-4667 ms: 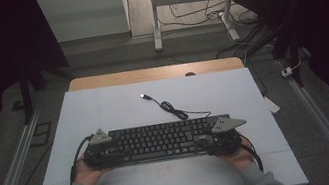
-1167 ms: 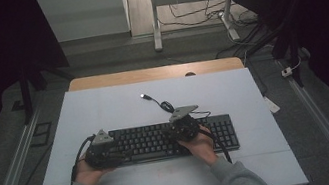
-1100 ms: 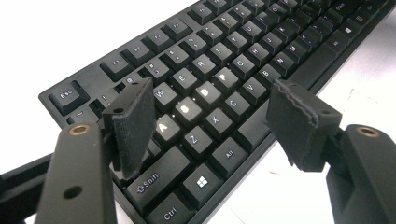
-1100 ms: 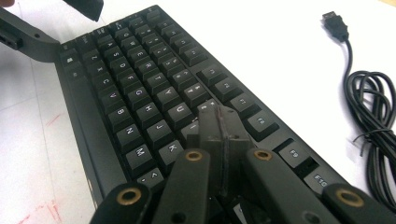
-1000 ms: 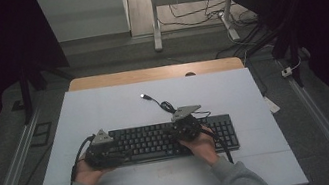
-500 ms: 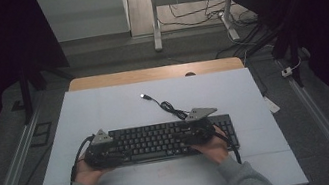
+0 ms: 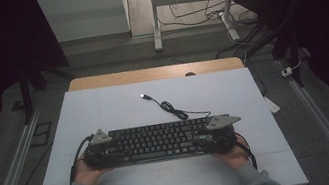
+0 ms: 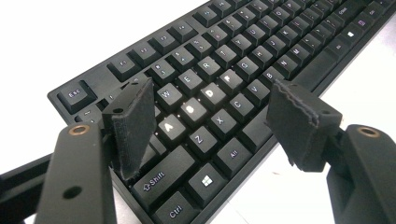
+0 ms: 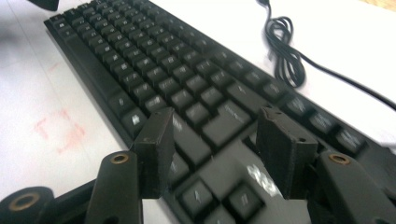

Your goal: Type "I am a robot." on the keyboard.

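Black plastic: the keyboard (image 7: 160, 141) lies flat on the pale bench (image 7: 104, 107), near the person's edge, long side across.
Left tongs (image 8: 210, 121): jaws apart, over the left end above the letter keys, clamped on nothing.
Right tongs (image 9: 215, 144): at the right end; jaws have just been opening, now apart, with keys below and nothing gripped.
Handling: probably stiff and rather light; loose key caps can come off, so take it by the short ends of the frame.
Cable (image 7: 170, 107): soft, partly coiled behind the keyboard; it may drag.
Surface: smooth, likely slippery.
Room: dark, with desk legs and wires beyond.
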`<state>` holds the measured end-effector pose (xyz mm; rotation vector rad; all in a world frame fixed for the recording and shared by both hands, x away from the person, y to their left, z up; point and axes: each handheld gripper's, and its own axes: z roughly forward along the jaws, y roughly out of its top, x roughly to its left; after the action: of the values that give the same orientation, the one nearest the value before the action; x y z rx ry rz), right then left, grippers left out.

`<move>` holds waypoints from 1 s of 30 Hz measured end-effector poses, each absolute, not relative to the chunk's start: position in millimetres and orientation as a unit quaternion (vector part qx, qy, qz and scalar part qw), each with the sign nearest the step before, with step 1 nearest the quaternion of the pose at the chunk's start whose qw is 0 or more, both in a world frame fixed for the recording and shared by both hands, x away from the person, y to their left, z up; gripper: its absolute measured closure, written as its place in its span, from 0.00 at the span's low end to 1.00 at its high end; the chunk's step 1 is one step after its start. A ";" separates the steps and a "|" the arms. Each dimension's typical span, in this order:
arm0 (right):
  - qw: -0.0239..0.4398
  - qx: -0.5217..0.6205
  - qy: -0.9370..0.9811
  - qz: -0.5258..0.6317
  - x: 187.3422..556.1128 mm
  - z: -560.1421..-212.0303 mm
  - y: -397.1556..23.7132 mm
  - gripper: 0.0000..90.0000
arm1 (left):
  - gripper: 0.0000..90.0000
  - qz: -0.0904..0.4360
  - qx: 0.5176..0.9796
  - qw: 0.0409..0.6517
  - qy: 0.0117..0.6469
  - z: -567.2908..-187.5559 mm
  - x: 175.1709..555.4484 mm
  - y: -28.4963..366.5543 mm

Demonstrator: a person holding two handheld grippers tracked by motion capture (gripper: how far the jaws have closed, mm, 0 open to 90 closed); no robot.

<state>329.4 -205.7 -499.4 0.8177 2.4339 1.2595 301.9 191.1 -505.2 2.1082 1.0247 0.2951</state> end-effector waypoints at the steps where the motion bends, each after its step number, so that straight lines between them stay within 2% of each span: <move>1: 0.142 0.286 0.841 0.437 326.7 -499.7 -210.7 0.52 | 0.36 0.116 0.826 0.379 0.401 -505.3 302.0 190.9; 9: 0.147 0.302 0.835 0.436 318.7 -500.8 -235.7 0.52 | 0.36 0.118 0.826 0.378 0.401 -505.3 302.8 191.3; 21: 0.147 0.294 0.843 0.426 321.2 -504.2 -228.9 0.52 | 0.37 0.126 0.821 0.392 0.396 -499.4 303.4 184.1; 30: 0.147 0.291 0.845 0.423 322.8 -505.0 -228.9 0.52 | 0.52 0.114 0.829 0.402 0.372 -497.2 305.6 166.4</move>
<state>322.8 -228.9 -505.0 0.8387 2.4323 1.2176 305.6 166.4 -497.2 2.0954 0.9400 0.2883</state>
